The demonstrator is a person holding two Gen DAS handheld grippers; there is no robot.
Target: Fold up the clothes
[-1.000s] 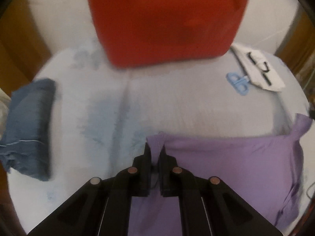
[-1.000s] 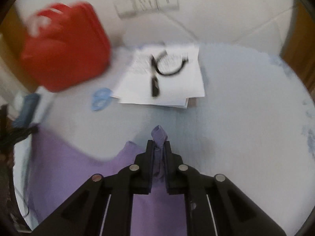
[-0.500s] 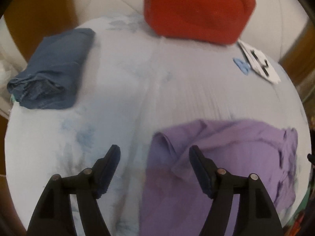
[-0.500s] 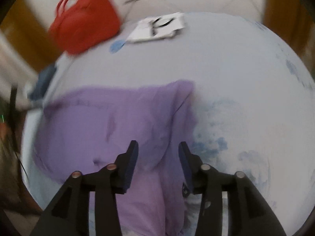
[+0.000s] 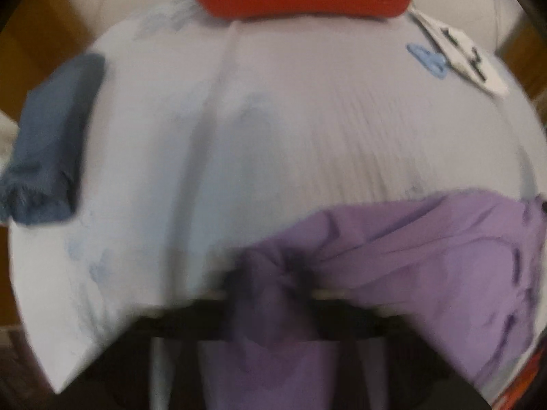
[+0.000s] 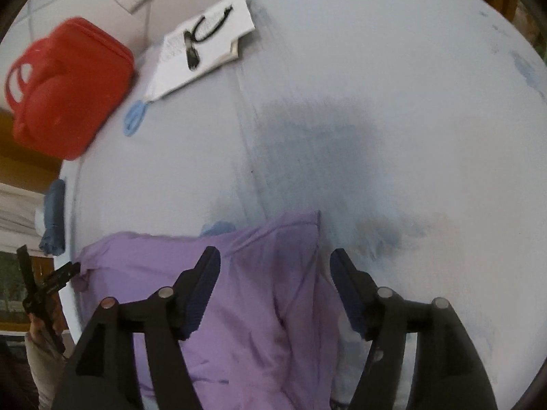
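Left tool (image 5: 273,280) pinches the purple shirt (image 5: 427,249); right tool (image 6: 275,283) hangs spread above it, folding barely begun on the desk (image 6: 376,85).

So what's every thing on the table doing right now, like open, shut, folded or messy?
Left gripper: blurred, appears shut on a bunch of the purple garment.
Right gripper: open, fingers apart above the garment.
Purple garment: crumpled, partly folded.
Blue garment: folded.
Red bag: looks shut.
Papers: flat, black cord on top.
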